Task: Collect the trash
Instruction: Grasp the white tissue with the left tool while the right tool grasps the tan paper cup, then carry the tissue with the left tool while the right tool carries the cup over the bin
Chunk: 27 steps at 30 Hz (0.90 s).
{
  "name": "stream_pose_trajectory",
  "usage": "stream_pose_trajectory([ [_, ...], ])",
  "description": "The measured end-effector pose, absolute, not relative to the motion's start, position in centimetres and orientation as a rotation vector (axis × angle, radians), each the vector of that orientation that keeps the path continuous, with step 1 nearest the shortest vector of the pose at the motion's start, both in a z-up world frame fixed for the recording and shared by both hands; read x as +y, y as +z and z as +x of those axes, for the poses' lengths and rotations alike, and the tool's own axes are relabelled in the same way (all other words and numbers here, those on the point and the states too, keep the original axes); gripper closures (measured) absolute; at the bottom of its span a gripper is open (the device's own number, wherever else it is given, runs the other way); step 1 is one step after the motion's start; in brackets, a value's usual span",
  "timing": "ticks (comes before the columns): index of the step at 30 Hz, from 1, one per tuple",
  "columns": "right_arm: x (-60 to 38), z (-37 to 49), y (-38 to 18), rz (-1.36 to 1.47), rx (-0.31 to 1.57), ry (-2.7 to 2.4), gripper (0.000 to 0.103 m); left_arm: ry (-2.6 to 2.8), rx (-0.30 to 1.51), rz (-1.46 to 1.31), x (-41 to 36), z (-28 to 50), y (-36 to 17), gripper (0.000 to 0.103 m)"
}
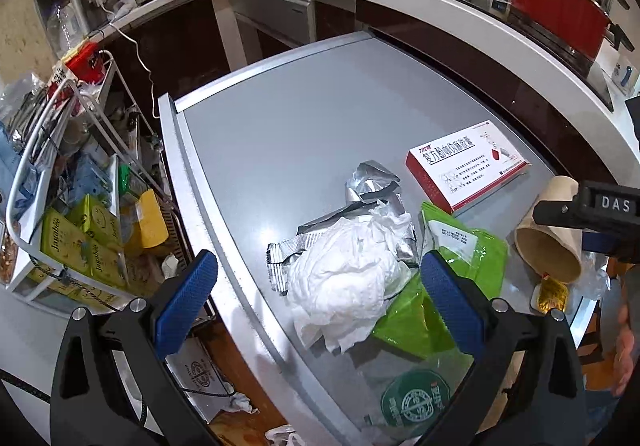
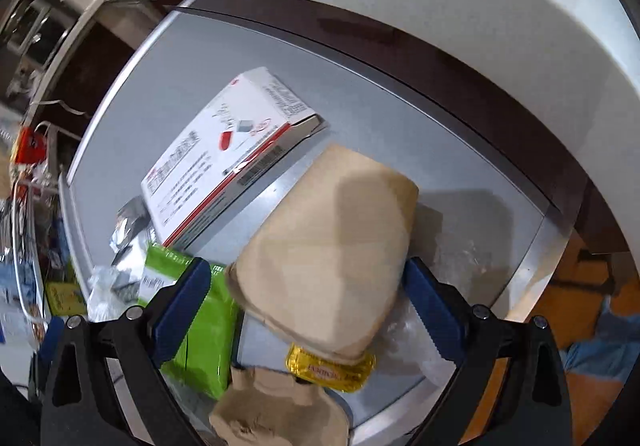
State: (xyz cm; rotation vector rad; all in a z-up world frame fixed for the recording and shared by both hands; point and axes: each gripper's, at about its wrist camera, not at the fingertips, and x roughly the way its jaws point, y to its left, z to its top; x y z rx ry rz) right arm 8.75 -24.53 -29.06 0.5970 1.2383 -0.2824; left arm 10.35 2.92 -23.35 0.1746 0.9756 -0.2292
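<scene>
Left wrist view: the left gripper point(image 1: 316, 294) is hanging wide apart over the crumpled white tissue point(image 1: 344, 282), which is lying on the grey surface point(image 1: 280, 117) beside a green pouch point(image 1: 472, 254).
Right wrist view: the right gripper point(image 2: 308, 286) is standing wide around the tipped paper cup point(image 2: 332, 246), its pads not pressing; a yellow packet point(image 2: 332, 368) is lying under the cup's rim.

Right view blurred; box point(image 2: 224, 161) print unreadable. Cup point(image 2: 332, 246) hides part of yellow packet point(image 2: 332, 370). Left view: tissue point(image 1: 344, 282) covers most of foil wrapper point(image 1: 372, 185); green disc point(image 1: 416, 398) cut off by gripper body.
</scene>
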Motion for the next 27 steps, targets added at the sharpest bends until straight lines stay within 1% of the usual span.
stream_pose_trajectory([
  [3, -24.3, 9.5, -29.8, 0.608, 1.257, -0.279, 0.008, -0.227, 0.983, 0.177, 2.7, 10.9, -23.8, 0.002],
  [5, -23.9, 9.9, -30.2, 0.6, 1.272, -0.266, 0.021, -0.227, 0.991, 0.18, 2.5, 11.2, -24.1, 0.002],
  [6, -23.7, 10.1, -30.3, 0.589, 1.28, -0.257, 0.021, -0.228, 0.997, 0.181, 2.5, 11.3, -24.4, 0.002],
  [7, -23.3, 10.3, -30.2, 0.554, 1.28, -0.258, 0.023, -0.231, 1.004, 0.179, 2.6, 11.3, -24.6, 0.002],
  [9, -23.1, 10.5, -30.1, 0.534, 1.279, -0.246, 0.023, -0.238, 1.02, 0.175, 2.7, 11.4, -25.1, 0.003],
  [10, -23.0, 10.5, -30.1, 0.533, 1.277, -0.241, 0.023, -0.241, 1.028, 0.173, 2.9, 11.5, -25.4, 0.006],
  [12, -23.0, 10.6, -30.1, 0.53, 1.274, -0.226, 0.023, -0.254, 1.051, 0.16, 3.0, 11.8, -25.7, 0.023],
  [13, -23.0, 10.6, -30.1, 0.525, 1.272, -0.22, 0.024, -0.265, 1.065, 0.143, 3.1, 12.0, -26.0, 0.027],
  [14, -22.9, 10.6, -29.9, 0.517, 1.266, -0.212, 0.024, -0.279, 1.074, 0.124, 3.3, 12.1, -26.1, 0.038],
  [15, -22.8, 10.6, -29.7, 0.506, 1.259, -0.206, 0.024, -0.293, 1.085, 0.104, 3.4, 12.3, -26.1, 0.042],
  [20, -22.4, 10.9, -28.8, 0.482, 1.225, -0.171, 0.024, -0.308, 1.077, 0.08, 3.9, 12.5, -25.4, 0.045],
  [27, -22.5, 10.5, -26.8, 0.492, 1.173, -0.117, 0.024, -0.314, 1.021, 0.066, 4.4, 11.8, -22.8, 0.045],
])
